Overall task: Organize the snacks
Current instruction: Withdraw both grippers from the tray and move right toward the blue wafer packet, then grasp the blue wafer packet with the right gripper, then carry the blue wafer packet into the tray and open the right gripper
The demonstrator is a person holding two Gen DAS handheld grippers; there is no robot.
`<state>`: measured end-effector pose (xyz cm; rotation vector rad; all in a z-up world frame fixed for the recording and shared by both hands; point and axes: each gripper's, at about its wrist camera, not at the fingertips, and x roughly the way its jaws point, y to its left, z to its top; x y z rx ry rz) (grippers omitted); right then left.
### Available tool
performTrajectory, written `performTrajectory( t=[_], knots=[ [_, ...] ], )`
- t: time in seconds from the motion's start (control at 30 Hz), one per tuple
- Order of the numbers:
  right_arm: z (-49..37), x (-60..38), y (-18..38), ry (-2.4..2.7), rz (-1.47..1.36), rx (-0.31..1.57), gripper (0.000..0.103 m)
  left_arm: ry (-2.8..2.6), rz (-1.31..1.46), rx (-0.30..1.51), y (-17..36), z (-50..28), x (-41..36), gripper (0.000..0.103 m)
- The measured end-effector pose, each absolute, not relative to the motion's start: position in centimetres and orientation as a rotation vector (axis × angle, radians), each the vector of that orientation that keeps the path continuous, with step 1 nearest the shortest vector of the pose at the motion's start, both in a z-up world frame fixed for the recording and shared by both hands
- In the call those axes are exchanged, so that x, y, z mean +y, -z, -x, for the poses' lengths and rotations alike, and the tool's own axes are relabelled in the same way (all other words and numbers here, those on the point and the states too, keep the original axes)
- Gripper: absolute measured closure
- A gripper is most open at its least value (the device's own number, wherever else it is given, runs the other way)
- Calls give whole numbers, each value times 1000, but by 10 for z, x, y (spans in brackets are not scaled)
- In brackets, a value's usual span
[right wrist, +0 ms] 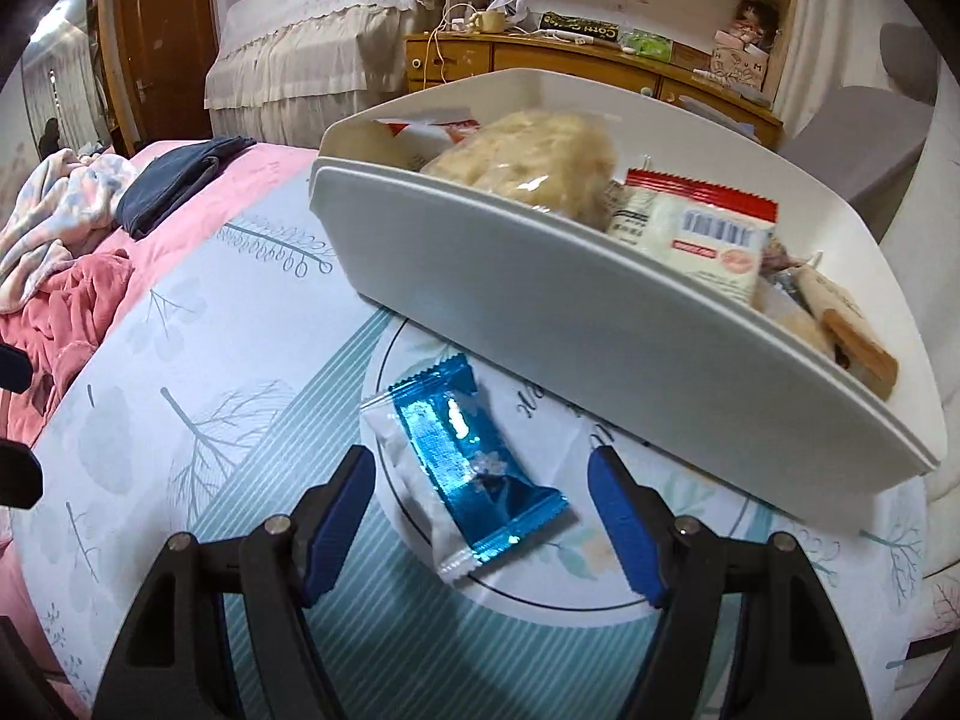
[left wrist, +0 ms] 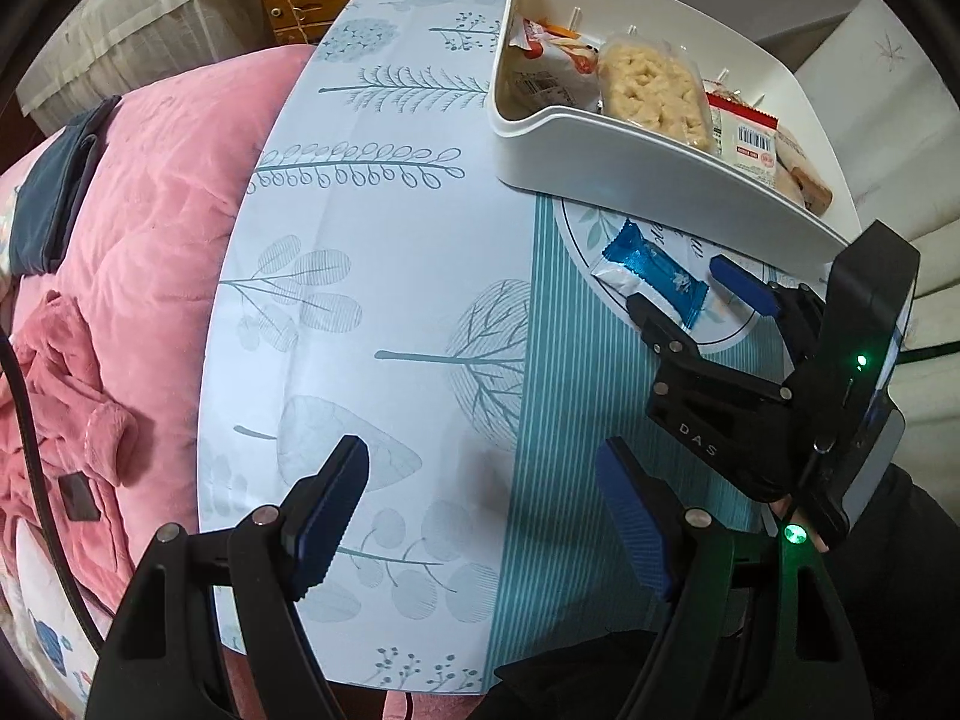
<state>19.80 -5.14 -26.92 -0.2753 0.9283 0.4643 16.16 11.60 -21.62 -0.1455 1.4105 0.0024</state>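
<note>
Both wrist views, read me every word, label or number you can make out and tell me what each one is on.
"DAS": on the black body of the right gripper, left wrist view.
Barcode digits and red stamp on the red-and-white packet in the white bin: too blurred.
Script on the tablecloth: unreadable.
Blue snack wrapper: no legible text.

Home bedroom: pink bedding (left wrist: 180,180), wooden dresser (right wrist: 540,69).

Blue foil snack packet (right wrist: 474,474) lies flat on the tabletop (right wrist: 198,360), overlapping a white packet (right wrist: 414,492), just in front of the white bin (right wrist: 576,324). The bin holds a pale rice cracker pack (right wrist: 534,162), a red-and-white packet (right wrist: 696,228) and wafer bars (right wrist: 852,330).
</note>
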Motion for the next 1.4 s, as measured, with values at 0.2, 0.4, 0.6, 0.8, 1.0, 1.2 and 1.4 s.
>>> performTrajectory(
  t=[0.2, 0.4, 0.6, 0.8, 1.0, 1.2, 1.4],
  knots=[
    [-197, -41, 279, -466, 323, 975, 56, 45, 120, 1407, 218, -166, 116, 26],
    [-194, -44, 275, -458, 292, 1015, 65, 85, 106, 1398, 217, -172, 116, 26],
    [-185, -54, 256, -426, 245, 1022, 67, 137, 90, 1386, 215, -175, 114, 26],
    [-176, -71, 222, -372, 182, 980, 67, 219, 51, 1359, 208, -178, 105, 26],
    [-175, -88, 184, -339, 133, 914, 67, 291, 27, 1349, 207, -180, 100, 25],
    [-190, -103, 167, -244, 102, 852, 67, 353, 2, 1345, 208, -180, 97, 23],
    [-217, -115, 169, -138, 77, 820, 67, 365, -8, 1354, 211, -184, 100, 23]
  ],
)
